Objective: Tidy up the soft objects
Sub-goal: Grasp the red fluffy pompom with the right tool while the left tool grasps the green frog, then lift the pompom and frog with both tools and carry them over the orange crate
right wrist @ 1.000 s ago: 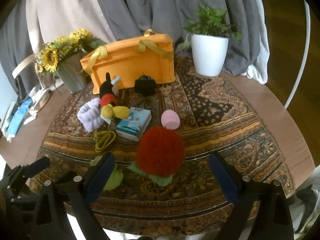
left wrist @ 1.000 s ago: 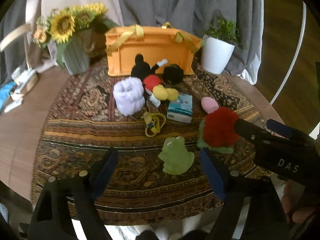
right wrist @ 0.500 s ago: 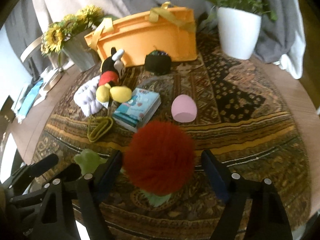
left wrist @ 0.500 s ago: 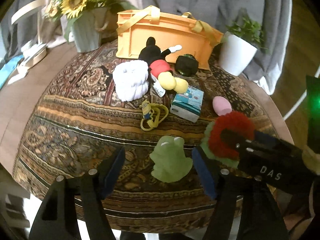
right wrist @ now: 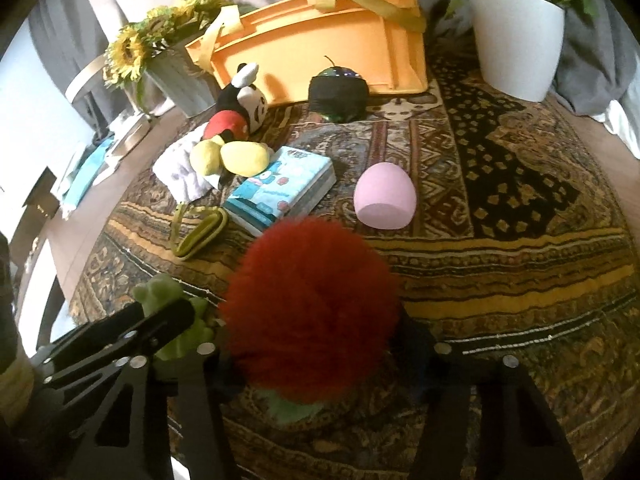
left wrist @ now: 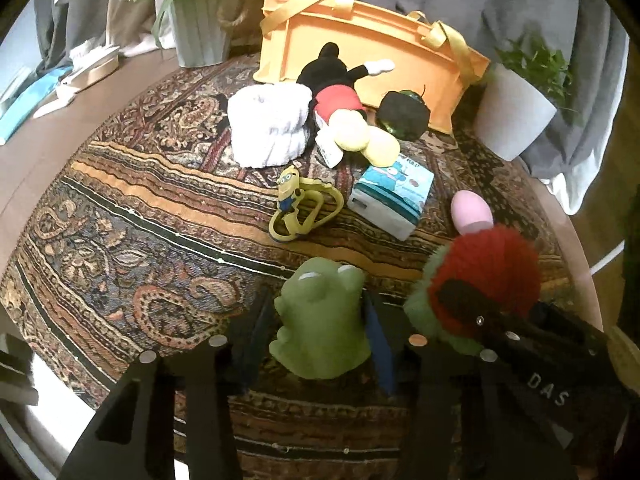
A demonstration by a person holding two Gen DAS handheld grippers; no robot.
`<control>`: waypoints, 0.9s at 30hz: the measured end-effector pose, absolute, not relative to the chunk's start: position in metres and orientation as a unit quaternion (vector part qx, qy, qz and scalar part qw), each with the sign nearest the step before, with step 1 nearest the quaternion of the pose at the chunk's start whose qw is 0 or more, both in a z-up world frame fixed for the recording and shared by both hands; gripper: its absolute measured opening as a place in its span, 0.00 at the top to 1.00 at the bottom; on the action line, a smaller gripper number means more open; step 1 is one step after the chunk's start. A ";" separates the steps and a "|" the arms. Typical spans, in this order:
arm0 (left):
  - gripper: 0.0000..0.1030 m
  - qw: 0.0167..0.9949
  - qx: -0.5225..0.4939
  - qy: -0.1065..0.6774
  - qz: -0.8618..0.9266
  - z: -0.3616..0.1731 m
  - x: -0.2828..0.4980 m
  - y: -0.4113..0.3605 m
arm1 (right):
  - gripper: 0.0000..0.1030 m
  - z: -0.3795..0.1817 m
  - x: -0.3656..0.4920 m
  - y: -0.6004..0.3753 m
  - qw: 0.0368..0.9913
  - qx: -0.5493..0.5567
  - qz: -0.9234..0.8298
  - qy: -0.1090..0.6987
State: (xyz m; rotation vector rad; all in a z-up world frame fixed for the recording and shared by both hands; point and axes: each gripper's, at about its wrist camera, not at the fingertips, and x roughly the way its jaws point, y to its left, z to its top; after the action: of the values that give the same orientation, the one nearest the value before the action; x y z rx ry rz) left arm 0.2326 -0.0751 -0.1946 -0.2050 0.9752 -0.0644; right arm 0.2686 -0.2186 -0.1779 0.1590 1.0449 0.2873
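Note:
A green frog plush (left wrist: 324,320) lies on the patterned cloth between the fingers of my left gripper (left wrist: 316,344); the jaws have closed in against its sides. A red fluffy pom-pom with green leaves (right wrist: 312,304) fills the space between the fingers of my right gripper (right wrist: 316,364), which stand close at its sides. The frog also shows in the right wrist view (right wrist: 168,300). The orange basket (left wrist: 372,48) with yellow handles stands at the back. A Mickey plush (left wrist: 340,96), a white rolled towel (left wrist: 272,128) and a pink egg-shaped object (right wrist: 386,196) lie in front of it.
A tissue pack (left wrist: 392,196), a yellow Minion strap (left wrist: 300,208) and a black round object (left wrist: 404,114) lie mid-table. A sunflower vase (left wrist: 204,28) stands back left, a white plant pot (right wrist: 516,32) back right. The round table's edge (left wrist: 576,248) is near.
Both grippers have moved forward and down over their plushes. The jaws of both have narrowed around the frog and the red pom-pom.

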 end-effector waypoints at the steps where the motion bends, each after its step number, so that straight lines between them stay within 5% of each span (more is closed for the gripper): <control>1: 0.59 0.876 -0.104 0.469 -0.030 -0.196 0.235 -0.075 | 0.46 -0.179 0.269 -0.218 0.853 0.074 0.139 0.497; 9: 0.60 0.879 -0.086 0.469 -0.024 -0.193 0.237 -0.080 | 0.56 -0.174 0.271 -0.219 0.855 0.069 0.151 0.492; 27: 0.60 0.912 -0.049 0.405 -0.038 -0.132 0.242 -0.071 | 0.58 -0.114 0.273 -0.214 0.888 0.064 0.141 0.434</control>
State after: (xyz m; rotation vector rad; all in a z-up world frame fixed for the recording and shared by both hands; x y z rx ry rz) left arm 0.2421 -0.0715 -0.1315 -0.1004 0.8351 -0.0785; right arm 0.2728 -0.2139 -0.1141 0.1326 0.9010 0.2923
